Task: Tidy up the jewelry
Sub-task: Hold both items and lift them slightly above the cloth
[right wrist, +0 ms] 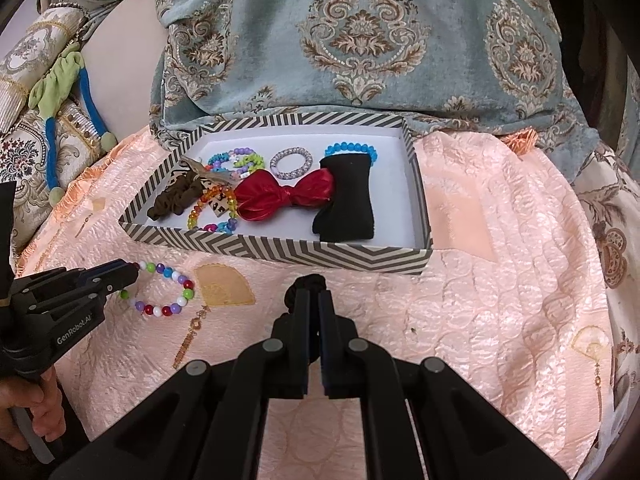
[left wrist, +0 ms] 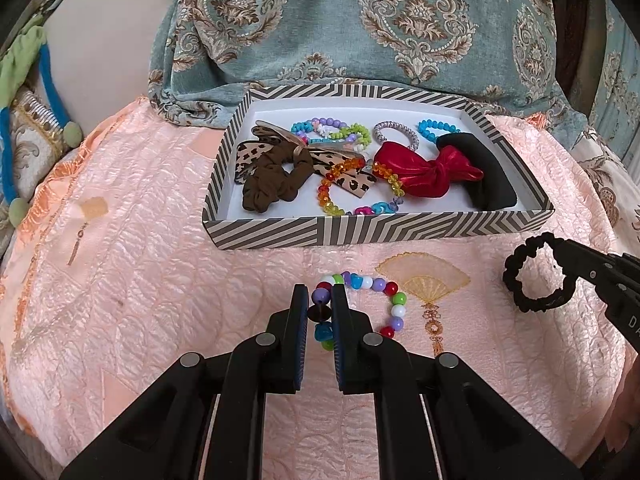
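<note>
Left wrist view. The left gripper (left wrist: pixel 320 292), matte black with blue-lined pads, is clamped on one side of a beaded bracelet (left wrist: pixel 394 304), a ring of glossy round beads in red, green, white, purple and blue. The rest of the ring lies on the peach quilted cover (left wrist: pixel 160 300), a shiny puckered fabric with an embroidered fan motif (left wrist: pixel 426 280) just beside the beads. Behind stands a shallow rectangular box (left wrist: pixel 280 232) of card, grey-and-white striped outside, plain white inside. It holds a brown ruched scrunchie (left wrist: pixel 272 184), a leopard-print bow (left wrist: pixel 248 156), a faceted rainbow bracelet (left wrist: pixel 332 184), a crimson satin bow (left wrist: pixel 420 172), a black cloth roll (left wrist: pixel 488 176), a silvery coil tie (left wrist: pixel 396 132) and a turquoise bead ring (left wrist: pixel 432 126). At right, the right gripper (left wrist: pixel 560 246) pinches a black braided hair tie (left wrist: pixel 520 284), a ridged loop hanging open below the tips.

Right wrist view. The right gripper (right wrist: pixel 314 296) has its pads closed nearly together on the black braided hair tie (right wrist: pixel 310 284), whose knobbly top shows above the tips, just in front of the striped box (right wrist: pixel 320 254). At left, the left gripper (right wrist: pixel 134 270) grips the beaded bracelet (right wrist: pixel 172 306) on the peach cover (right wrist: pixel 500 280). A teal damask drape (right wrist: pixel 360 40) hangs behind the box.
</note>
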